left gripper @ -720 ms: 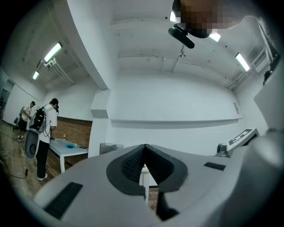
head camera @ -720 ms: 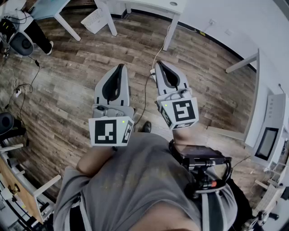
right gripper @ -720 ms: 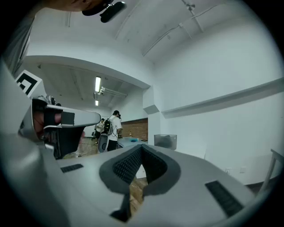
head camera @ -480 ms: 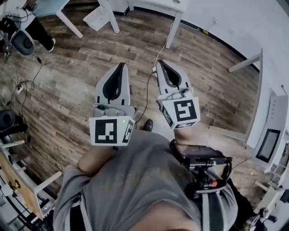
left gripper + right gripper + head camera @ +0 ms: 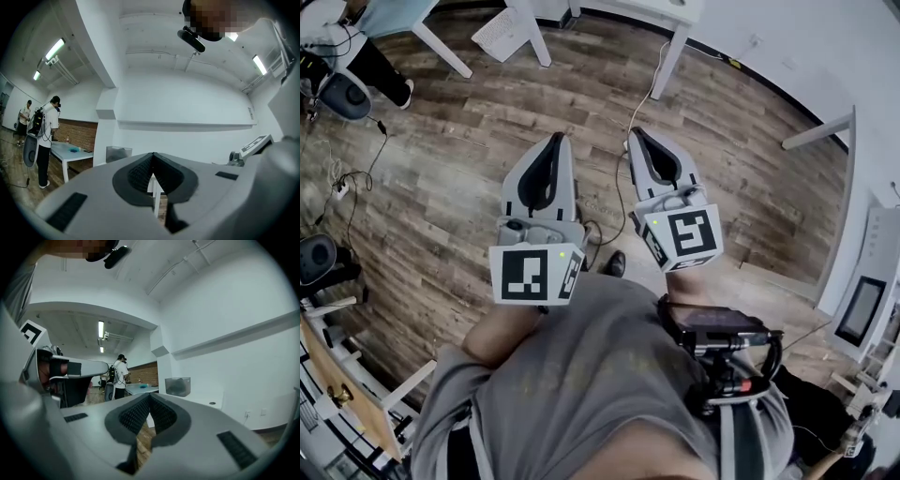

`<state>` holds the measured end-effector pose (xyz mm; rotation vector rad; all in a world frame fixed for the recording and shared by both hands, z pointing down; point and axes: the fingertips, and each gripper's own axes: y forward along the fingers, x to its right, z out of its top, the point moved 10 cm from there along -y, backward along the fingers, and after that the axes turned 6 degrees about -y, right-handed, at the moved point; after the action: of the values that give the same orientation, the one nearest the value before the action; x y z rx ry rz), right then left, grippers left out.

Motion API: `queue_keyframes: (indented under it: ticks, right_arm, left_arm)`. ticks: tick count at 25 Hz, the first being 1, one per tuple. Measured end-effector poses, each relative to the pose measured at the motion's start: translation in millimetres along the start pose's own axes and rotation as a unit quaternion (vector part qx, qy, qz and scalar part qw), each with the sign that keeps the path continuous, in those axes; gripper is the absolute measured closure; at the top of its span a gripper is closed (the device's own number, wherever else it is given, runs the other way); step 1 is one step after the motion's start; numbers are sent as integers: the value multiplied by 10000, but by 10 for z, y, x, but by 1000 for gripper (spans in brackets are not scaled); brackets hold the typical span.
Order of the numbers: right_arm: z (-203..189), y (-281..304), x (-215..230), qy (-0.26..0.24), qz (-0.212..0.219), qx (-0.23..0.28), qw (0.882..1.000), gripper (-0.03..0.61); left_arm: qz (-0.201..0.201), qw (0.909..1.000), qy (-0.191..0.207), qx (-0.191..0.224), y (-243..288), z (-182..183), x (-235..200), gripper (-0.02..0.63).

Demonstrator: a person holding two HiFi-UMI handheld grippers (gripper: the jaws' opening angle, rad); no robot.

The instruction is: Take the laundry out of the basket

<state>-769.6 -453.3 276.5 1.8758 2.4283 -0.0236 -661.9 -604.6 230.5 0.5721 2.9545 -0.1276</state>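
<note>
Wood-plank floor [image 5: 469, 178] has slid slightly toward 3 o'clock beneath the level tongs. Left gripper [image 5: 554, 141] and right gripper [image 5: 638, 134] are closed, empty. Boxy translucent grey basket [image 5: 178, 386], something dark inside, stands on a white table [image 5: 197, 401] at 2 o'clock from the right tips.

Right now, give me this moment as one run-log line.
stage: not started | left hand-held gripper: shut, empty | right hand-held gripper: shut, empty | basket: on table ahead, untouched
</note>
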Motion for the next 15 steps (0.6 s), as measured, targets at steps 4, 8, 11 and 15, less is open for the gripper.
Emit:
queue_keyframes:
  ticks: [4,8,11,15]
  right_arm:
    - [-17,431,14,8,53,-86,9999,571]
    - [78,912,36,-38,-1,5,10000,571]
    - [171,1265,5,-102,-30,71,9999,571]
    - [230,1668,-57,-165,-75,138,9997,571]
  left_arm:
    - [0,10000,-63,33,293,19,-355,604]
    - [-11,9998,-75,180,597,124,-757,605]
    - [-28,9995,-66,310,778,217,-1063,604]
    - [-85,9992,-66,396,961,275,-1412,604]
